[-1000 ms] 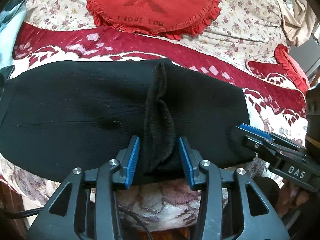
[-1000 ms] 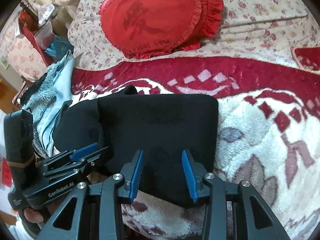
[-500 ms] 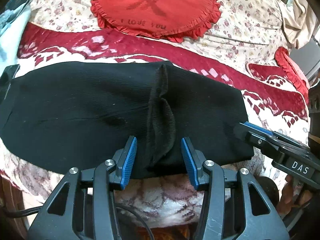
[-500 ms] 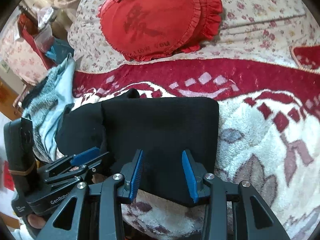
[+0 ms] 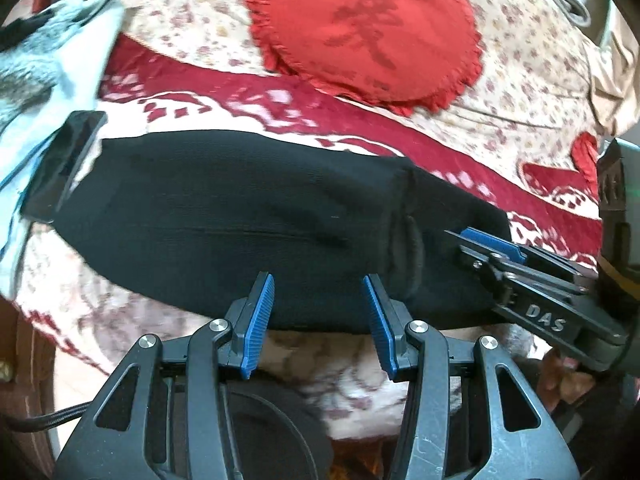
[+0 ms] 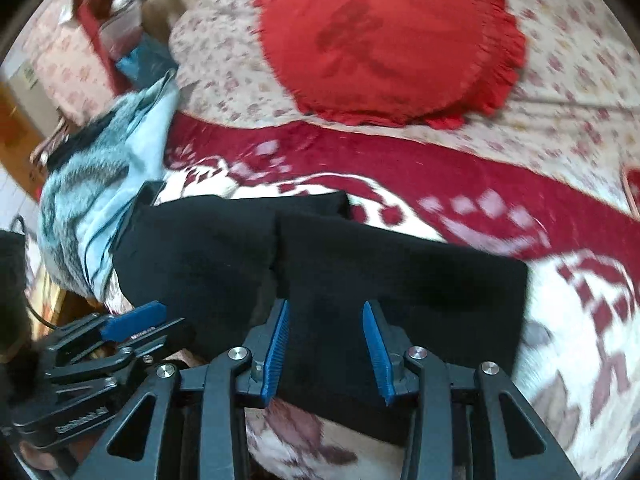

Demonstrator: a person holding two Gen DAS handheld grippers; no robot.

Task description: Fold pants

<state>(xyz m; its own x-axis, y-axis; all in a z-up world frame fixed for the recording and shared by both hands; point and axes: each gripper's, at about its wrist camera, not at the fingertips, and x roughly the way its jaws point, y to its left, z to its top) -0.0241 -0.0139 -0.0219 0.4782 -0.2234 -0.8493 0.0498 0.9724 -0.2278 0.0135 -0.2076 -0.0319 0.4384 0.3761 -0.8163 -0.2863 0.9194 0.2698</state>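
Note:
The black pants (image 5: 248, 216) lie folded into a long band across the red and white blanket; they also show in the right wrist view (image 6: 360, 264). A bunched fold (image 5: 404, 236) stands up near their right end. My left gripper (image 5: 318, 312) is open at the pants' near edge, left of that fold, holding nothing. My right gripper (image 6: 324, 344) is open with its blue pads over the near edge of the right part. Each gripper shows in the other's view: the right one (image 5: 516, 264), the left one (image 6: 132, 320).
A round red frilled cushion (image 5: 368, 36) lies on the floral bedspread (image 5: 520, 72) behind the pants. A light blue and grey garment (image 6: 100, 184) is heaped at the left end. A dark flat object (image 5: 66, 164) lies by the pants' left end.
My left gripper has slid left along the near edge, off the bunched fold it straddled. My right gripper has also shifted left. Both views are motion-blurred now.

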